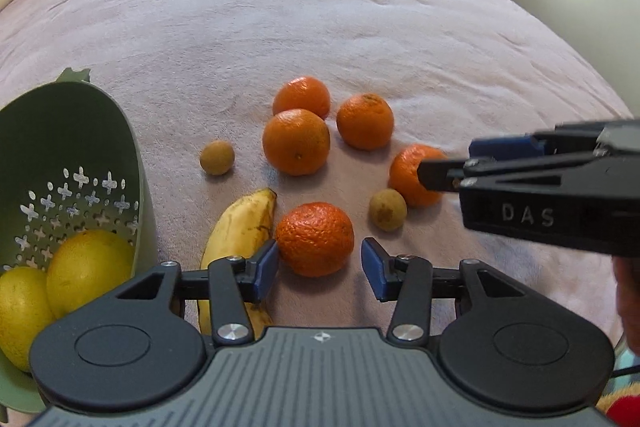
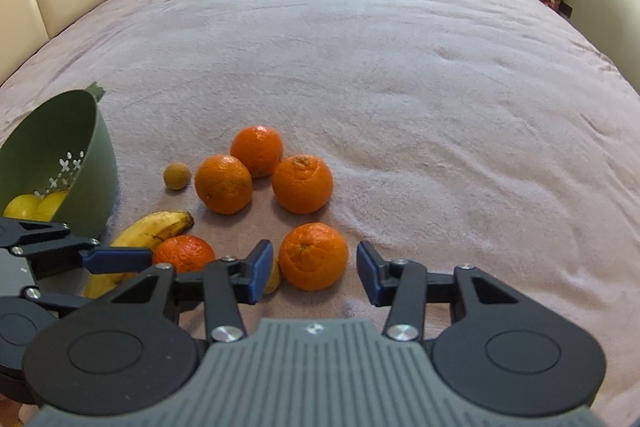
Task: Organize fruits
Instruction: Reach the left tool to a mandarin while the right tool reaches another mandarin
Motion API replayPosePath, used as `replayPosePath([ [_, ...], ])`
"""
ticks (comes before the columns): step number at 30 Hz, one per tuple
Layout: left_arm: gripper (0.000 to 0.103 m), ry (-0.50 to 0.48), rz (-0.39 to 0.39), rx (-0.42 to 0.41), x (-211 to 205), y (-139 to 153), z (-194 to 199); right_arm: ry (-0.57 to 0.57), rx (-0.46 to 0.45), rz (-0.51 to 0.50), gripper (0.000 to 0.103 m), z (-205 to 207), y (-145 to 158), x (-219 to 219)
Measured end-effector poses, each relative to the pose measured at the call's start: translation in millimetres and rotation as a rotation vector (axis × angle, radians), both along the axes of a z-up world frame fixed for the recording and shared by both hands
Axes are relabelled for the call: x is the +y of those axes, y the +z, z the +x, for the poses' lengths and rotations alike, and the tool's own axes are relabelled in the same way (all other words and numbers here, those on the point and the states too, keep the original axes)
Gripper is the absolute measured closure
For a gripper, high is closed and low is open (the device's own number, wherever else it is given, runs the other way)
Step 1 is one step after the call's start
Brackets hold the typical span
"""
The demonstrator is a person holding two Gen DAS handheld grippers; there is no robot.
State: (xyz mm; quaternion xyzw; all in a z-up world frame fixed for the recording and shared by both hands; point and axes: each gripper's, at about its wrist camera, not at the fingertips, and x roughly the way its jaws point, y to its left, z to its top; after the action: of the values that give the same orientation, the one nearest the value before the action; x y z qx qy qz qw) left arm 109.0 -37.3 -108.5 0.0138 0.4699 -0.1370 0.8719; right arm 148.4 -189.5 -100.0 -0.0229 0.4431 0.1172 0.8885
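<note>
Orange mandarins sit between the spread jaws of each gripper, left gripper (image 1: 320, 269) and right gripper (image 2: 314, 269), ungrasped, on the bed (image 1: 320, 27).

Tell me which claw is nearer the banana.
Left. The left claw hangs open right beside the banana, one pad over its edge. The right claw sits farther off, open around an orange past a second orange.
</note>
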Motion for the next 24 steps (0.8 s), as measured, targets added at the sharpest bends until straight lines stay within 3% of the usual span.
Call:
replayPosePath([
  [16, 0.049, -0.059, 0.152, -0.062, -26, -12, 3, -0.046, 0.072, 0.077, 0.059, 16, -19, -5],
  [24, 0.05, -0.067, 0.174, -0.069, -29, -12, 3, -0.06, 0.099, 0.103, 0.062, 18, -25, -6],
])
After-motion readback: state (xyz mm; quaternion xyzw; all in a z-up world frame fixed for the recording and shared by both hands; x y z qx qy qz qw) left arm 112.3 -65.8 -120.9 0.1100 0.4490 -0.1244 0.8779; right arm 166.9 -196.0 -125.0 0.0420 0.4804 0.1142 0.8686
